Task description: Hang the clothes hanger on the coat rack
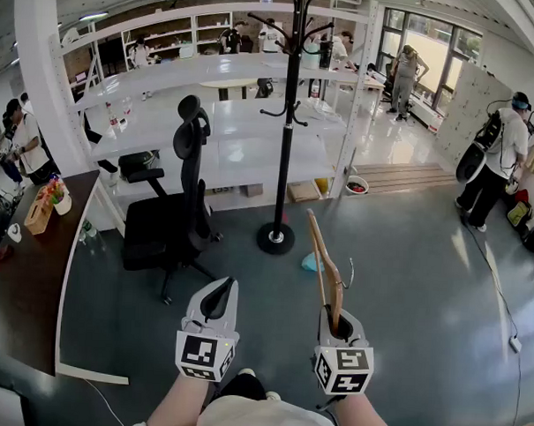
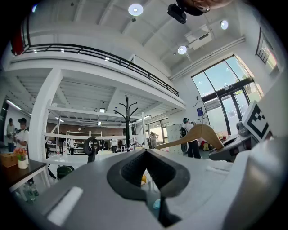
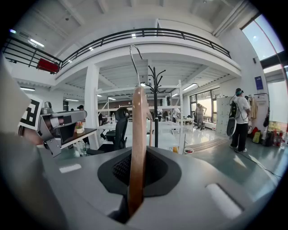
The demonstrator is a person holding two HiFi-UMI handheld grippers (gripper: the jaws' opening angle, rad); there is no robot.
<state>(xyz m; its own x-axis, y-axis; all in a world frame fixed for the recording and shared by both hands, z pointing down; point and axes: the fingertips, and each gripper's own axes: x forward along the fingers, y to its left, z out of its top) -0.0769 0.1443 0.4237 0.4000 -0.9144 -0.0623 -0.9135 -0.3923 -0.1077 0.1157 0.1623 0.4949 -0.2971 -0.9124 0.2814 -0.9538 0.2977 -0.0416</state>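
My right gripper [image 1: 336, 322] is shut on one end of a wooden clothes hanger [image 1: 323, 263], which rises from the jaws toward the coat rack. In the right gripper view the hanger [image 3: 138, 134] stands upright between the pads with its metal hook [image 3: 133, 58] on top. The black coat rack [image 1: 289, 120] stands ahead on a round base [image 1: 276, 239], a good way beyond the hanger. It shows behind the hanger as a thin pole, coat rack [image 3: 155, 112]. My left gripper [image 1: 217, 301] is held beside the right one, shut with nothing in it; left gripper [image 2: 145, 155].
A black office chair [image 1: 174, 214] stands left of the rack. A dark wooden desk [image 1: 30, 277] runs along the left. White shelving [image 1: 243, 154] lies behind the rack. A person [image 1: 497, 165] stands at the right. A small blue object [image 1: 310, 263] lies on the floor near the base.
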